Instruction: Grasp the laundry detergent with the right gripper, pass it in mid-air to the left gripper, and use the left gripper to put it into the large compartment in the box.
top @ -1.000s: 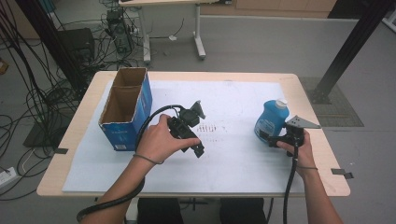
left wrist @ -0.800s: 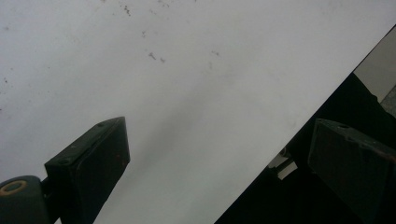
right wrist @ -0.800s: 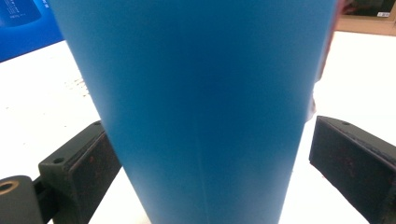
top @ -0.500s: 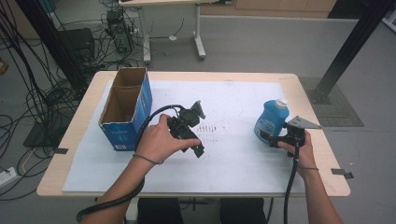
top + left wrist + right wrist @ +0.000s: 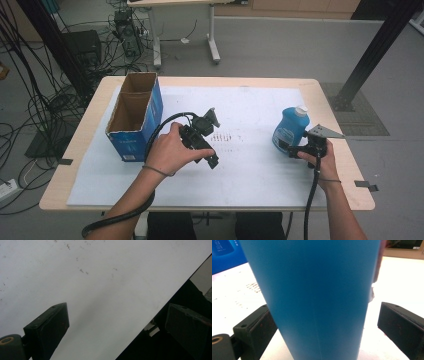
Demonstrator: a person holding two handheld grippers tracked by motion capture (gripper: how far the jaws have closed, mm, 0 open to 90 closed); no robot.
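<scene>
Blue bottle [image 5: 289, 131] upright near right edge of tabletop [image 5: 260, 84]. Right gripper [image 5: 322, 322] wide, straddling bottle body, jaws not yet touching. Left gripper [image 5: 116, 322] wide, empty, mid-tabletop. Judgement: centre the bottle, close squarely low on body, avoid tipping.

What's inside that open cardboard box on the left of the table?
The cardboard box shows bare brown inner walls and nothing sticking up. Its near wall hides the bottom, so small things there cannot be seen.
</scene>
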